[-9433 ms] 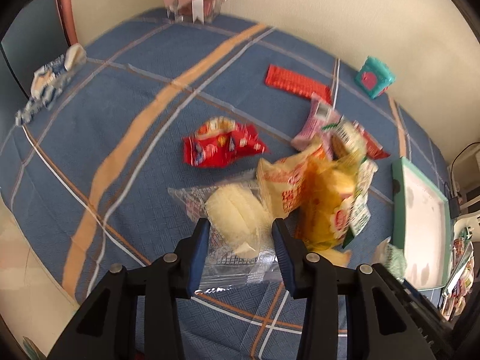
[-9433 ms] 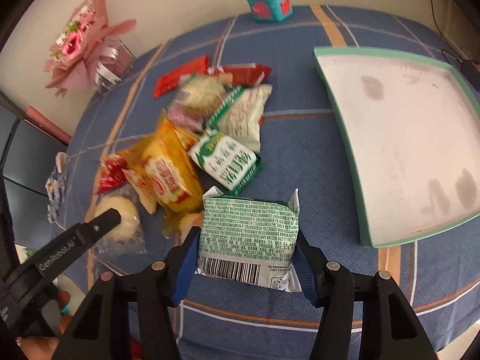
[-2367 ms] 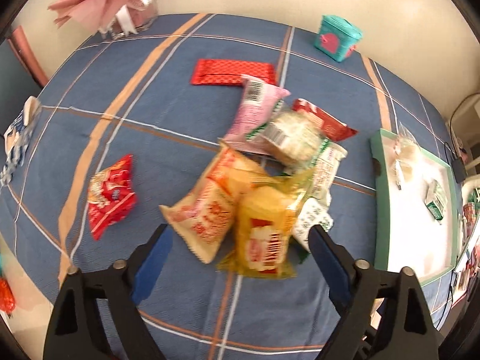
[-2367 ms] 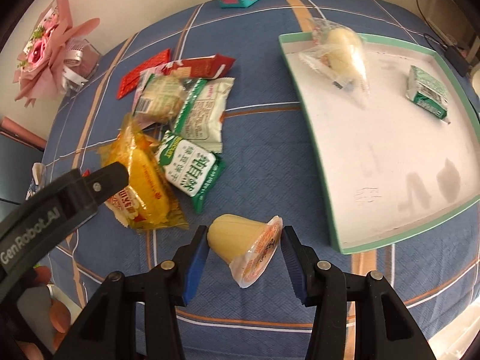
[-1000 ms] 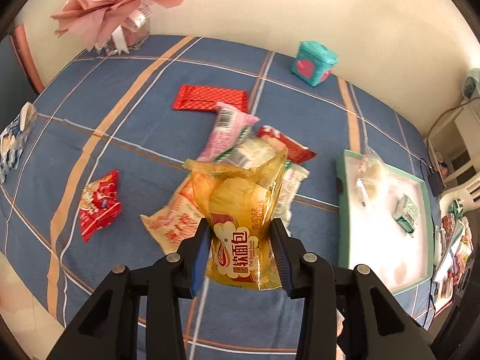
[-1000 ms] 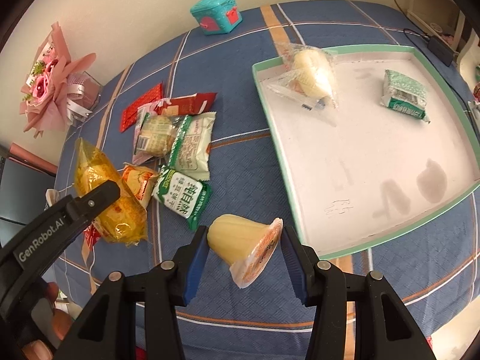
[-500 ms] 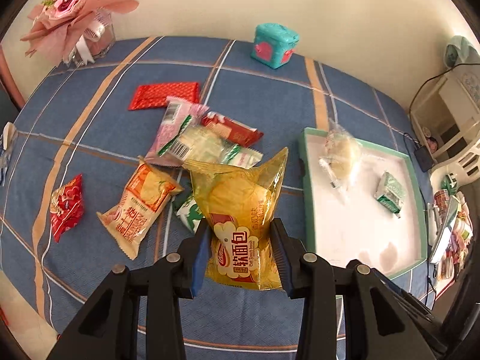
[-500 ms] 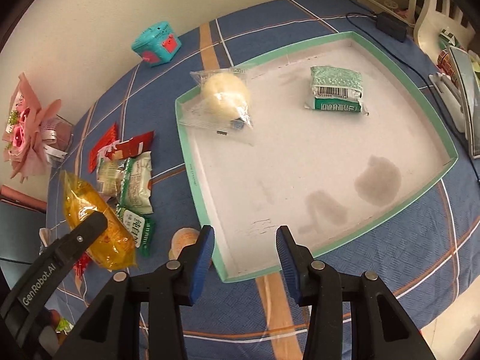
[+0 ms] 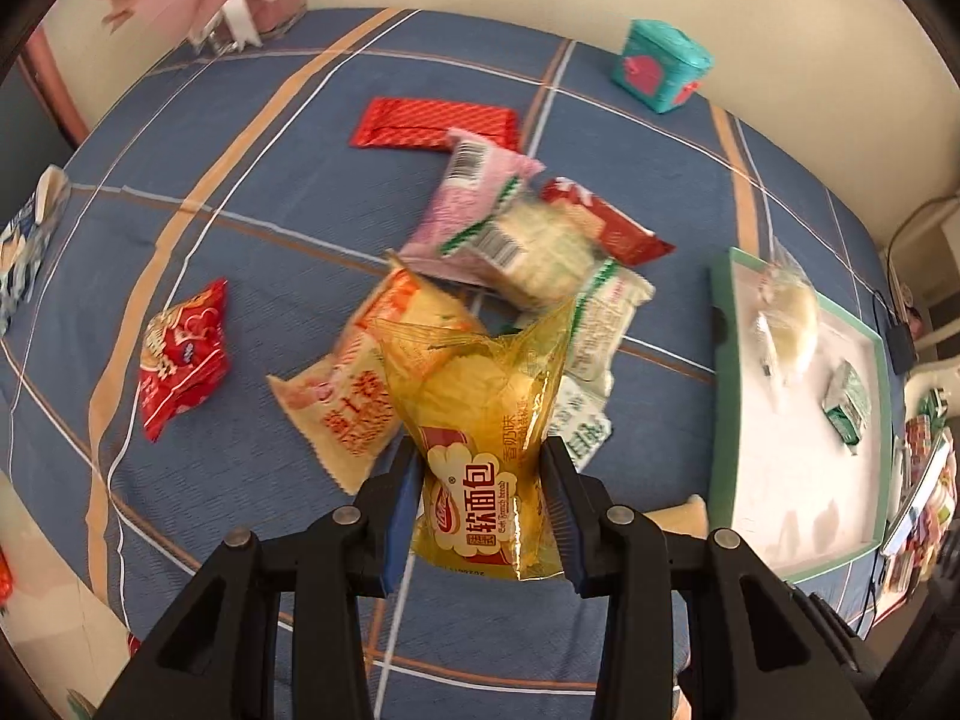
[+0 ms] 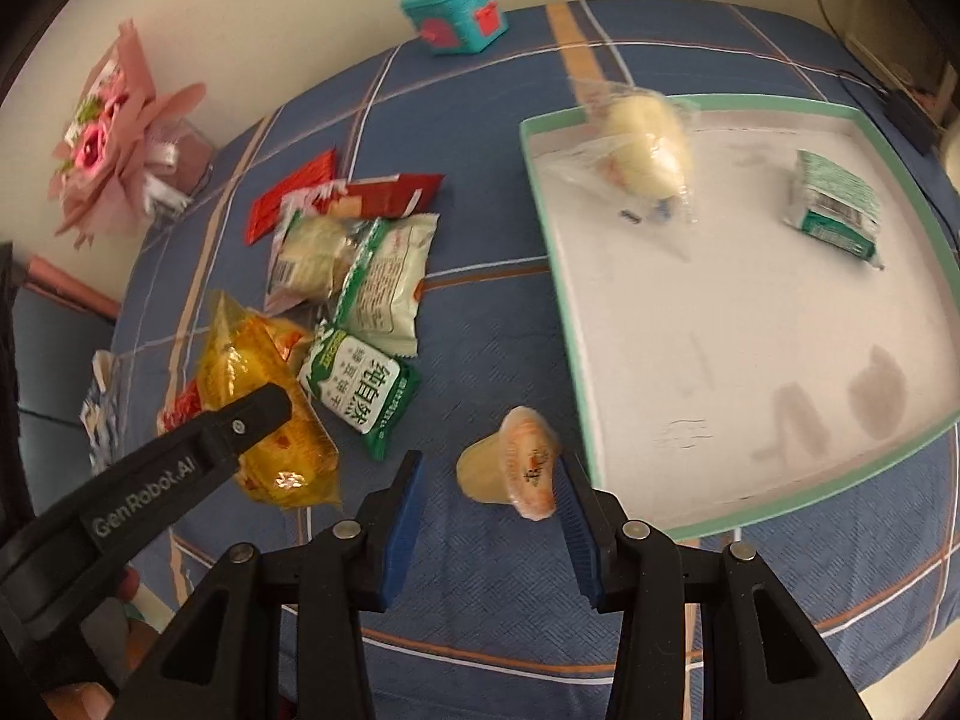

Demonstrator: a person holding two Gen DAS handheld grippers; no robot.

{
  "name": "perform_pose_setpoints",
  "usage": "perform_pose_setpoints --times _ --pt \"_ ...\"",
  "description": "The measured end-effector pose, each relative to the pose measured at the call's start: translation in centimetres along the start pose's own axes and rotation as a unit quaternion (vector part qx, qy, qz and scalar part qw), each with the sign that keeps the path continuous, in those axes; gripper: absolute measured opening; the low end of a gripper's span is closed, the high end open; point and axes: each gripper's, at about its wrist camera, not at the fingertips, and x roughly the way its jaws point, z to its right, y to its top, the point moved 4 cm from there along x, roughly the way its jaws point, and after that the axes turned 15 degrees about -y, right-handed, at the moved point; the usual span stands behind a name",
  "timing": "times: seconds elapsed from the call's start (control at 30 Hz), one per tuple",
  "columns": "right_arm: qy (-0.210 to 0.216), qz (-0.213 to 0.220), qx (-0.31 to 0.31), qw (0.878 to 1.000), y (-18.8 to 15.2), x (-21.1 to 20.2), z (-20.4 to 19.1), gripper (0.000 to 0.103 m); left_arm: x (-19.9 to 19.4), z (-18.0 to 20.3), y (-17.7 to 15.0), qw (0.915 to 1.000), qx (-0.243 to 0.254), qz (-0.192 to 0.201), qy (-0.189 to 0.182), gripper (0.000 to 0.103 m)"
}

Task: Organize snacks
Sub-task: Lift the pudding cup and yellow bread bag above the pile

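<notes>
My left gripper [image 9: 480,462] is shut on the lower half of a yellow soft-bread bag [image 9: 480,396], held above the snack pile; the same bag [image 10: 264,396] shows in the right wrist view. A jelly cup [image 10: 510,468] lies on its side on the blue cloth, just left of the tray's corner. My right gripper [image 10: 489,471] hovers over it, with the cup close to the right finger and a gap on the left; the pads do not press it. The green-rimmed white tray [image 10: 564,276] holds a wrapped bun [image 10: 648,132] and a green packet [image 10: 834,204].
Loose snacks crowd the cloth: green-white packets [image 10: 360,390], an orange packet [image 9: 354,402], a pink packet [image 9: 474,198], a red bar [image 9: 432,123], a small red bag [image 9: 180,360]. A teal box [image 10: 456,21] and a pink bouquet [image 10: 120,138] stand by the wall.
The jelly cup has left my right gripper and now lies on the cloth beside the tray. Both views swung toward the tray and back. The left gripper keeps the bread bag.
</notes>
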Motion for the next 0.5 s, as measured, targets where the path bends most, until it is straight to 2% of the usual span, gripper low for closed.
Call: perform_pose_setpoints --times 0.2,0.5 --pt "-0.027 -0.019 -0.023 0.999 -0.3 2.1 -1.3 0.046 0.3 -0.5 -0.1 0.9999 -0.01 -0.008 -0.004 0.041" --pt "-0.099 -0.016 -0.076 0.992 -0.8 3.9 -2.6 0.046 1.4 -0.6 -0.2 0.9997 -0.015 -0.021 -0.007 0.041"
